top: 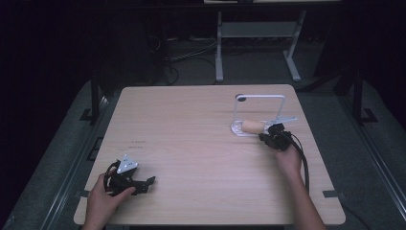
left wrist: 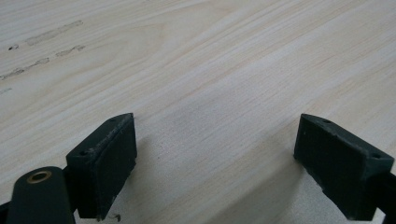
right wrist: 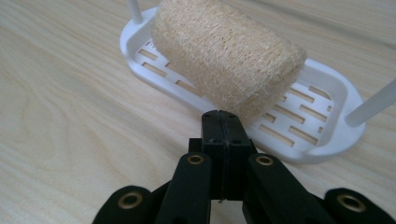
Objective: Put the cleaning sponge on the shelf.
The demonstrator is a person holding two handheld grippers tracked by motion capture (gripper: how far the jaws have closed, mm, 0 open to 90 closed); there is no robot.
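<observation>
A tan loofah sponge (top: 252, 126) (right wrist: 224, 51) lies in a white slotted tray (top: 238, 128) (right wrist: 327, 135) with a tall wire handle (top: 260, 97), at the table's right. My right gripper (top: 265, 131) (right wrist: 223, 116) is shut, pads pressed flat together. Its tips touch the sponge's near lower edge, just over the tray's rim. I see nothing between the pads. My left gripper (top: 148, 185) (left wrist: 217, 135) rests open at the table's front left, jaws wide apart over bare wood.
The pale wooden table (top: 191, 143) has faint dark marks (top: 138, 143) left of centre. A metal stand (top: 258, 33) and cables sit on the dark floor beyond the far edge. The right gripper's cable (top: 302, 163) trails along the forearm.
</observation>
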